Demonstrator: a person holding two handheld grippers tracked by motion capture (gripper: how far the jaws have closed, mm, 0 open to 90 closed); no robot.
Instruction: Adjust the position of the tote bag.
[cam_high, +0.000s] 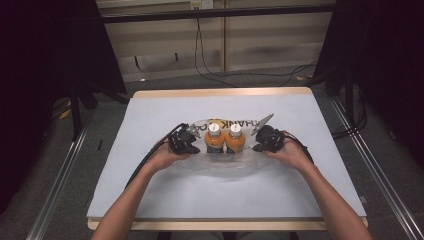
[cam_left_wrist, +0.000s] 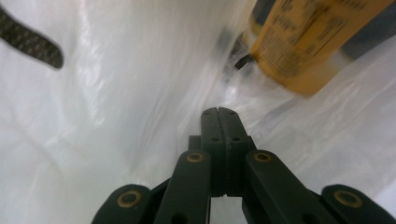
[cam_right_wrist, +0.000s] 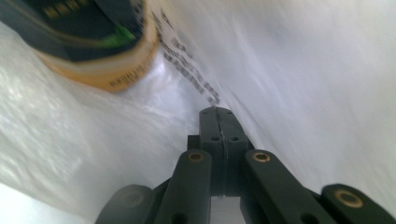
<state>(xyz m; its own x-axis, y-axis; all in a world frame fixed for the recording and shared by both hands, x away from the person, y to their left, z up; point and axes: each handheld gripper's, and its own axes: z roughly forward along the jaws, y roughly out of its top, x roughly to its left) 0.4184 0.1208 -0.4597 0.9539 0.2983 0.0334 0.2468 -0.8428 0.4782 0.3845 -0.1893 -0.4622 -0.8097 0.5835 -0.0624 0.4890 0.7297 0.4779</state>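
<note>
- High view: two orange bottles (cam_high: 225, 139) stand upright between the left gripper (cam_high: 191, 141) and right gripper (cam_high: 256, 140), inside a clear plastic bag (cam_high: 225, 167); uneven pulling could topple them.
- Left gripper view: jaws pressed together on the bag film (cam_left_wrist: 116, 93); thin plastic may slip or tear.
- Right gripper view: jaws likewise clamped on film (cam_right_wrist: 303, 84), a bottle (cam_right_wrist: 107, 56) up-left; a jerk could tip it.

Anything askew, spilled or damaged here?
Nothing stands out. Both bottles stand upright side by side on the plastic bag, caps on, no spill. The bag is crumpled, as thin plastic would be.
</note>
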